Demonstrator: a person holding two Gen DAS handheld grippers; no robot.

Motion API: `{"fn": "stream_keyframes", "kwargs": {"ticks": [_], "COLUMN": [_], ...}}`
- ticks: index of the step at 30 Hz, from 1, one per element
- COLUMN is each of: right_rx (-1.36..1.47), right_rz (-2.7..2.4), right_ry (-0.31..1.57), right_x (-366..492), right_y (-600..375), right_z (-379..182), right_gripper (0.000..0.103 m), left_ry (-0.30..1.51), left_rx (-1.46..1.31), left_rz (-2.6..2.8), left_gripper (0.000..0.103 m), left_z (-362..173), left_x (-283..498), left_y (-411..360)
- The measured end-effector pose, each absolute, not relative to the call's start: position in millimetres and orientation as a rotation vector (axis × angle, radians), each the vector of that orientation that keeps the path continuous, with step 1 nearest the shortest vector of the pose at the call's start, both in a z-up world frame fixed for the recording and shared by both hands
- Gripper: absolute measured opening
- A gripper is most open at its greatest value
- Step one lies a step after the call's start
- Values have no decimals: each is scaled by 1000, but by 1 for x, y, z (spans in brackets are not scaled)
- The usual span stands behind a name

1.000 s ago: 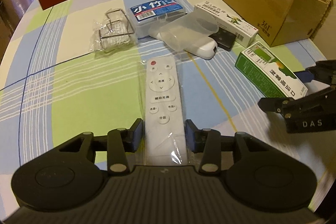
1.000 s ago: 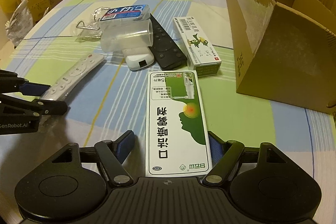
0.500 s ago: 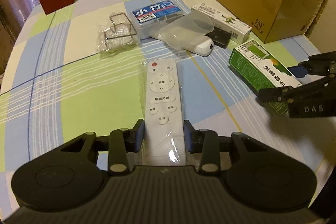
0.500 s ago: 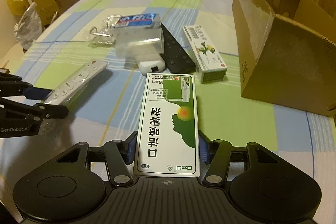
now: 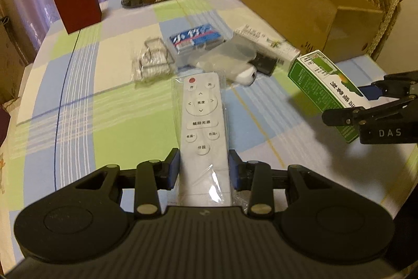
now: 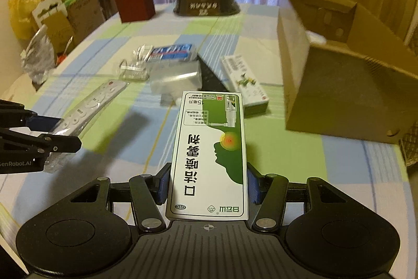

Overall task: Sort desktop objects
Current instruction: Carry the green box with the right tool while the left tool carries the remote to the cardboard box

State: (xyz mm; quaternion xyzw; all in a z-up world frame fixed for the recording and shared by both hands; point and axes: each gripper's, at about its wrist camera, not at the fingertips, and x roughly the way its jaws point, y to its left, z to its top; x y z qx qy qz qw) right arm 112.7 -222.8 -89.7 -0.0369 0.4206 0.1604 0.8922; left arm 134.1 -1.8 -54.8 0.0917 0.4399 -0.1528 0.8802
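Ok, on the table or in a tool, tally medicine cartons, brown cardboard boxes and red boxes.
Medicine cartons: 2 (green carton in the right tool, white carton lying flat)
Cardboard box: 1
Red box: 1
Total: 4

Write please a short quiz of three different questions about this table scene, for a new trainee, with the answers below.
1. True or false: the left gripper is shut on the white plastic-wrapped remote control.
2. Which thing does the right gripper hold? A) the dark red paper bag B) the green and white medicine box C) the black remote control
3. Fill the gap: the open brown cardboard box stands on the ____ side of the checked tablecloth in the right wrist view.

Key:
1. True; both pads press its sides.
2. B, the green and white medicine box.
3. Right.
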Motion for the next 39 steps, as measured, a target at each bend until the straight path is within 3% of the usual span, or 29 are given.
{"fn": "stream_keyframes", "kwargs": {"ticks": [10, 20, 28, 39], "right_rx": [-21, -30, -29, -10], "right_rz": [281, 155, 105, 88], "right_ry": [764, 675, 710, 815], "right_x": [125, 198, 259, 303], "right_y": [-264, -339, -376, -405], "right_z": [-23, 39, 32, -12], "right_gripper": [55, 55, 55, 55], "left_ry": [824, 710, 678, 730], "left_rx": [223, 262, 285, 331], "left_rz": [-411, -564, -640, -687], "left_gripper": [33, 33, 33, 33], "left_z": [-7, 42, 47, 9], "left_x": [152, 207, 266, 320], "left_y": [-44, -143, -217, -270]}}
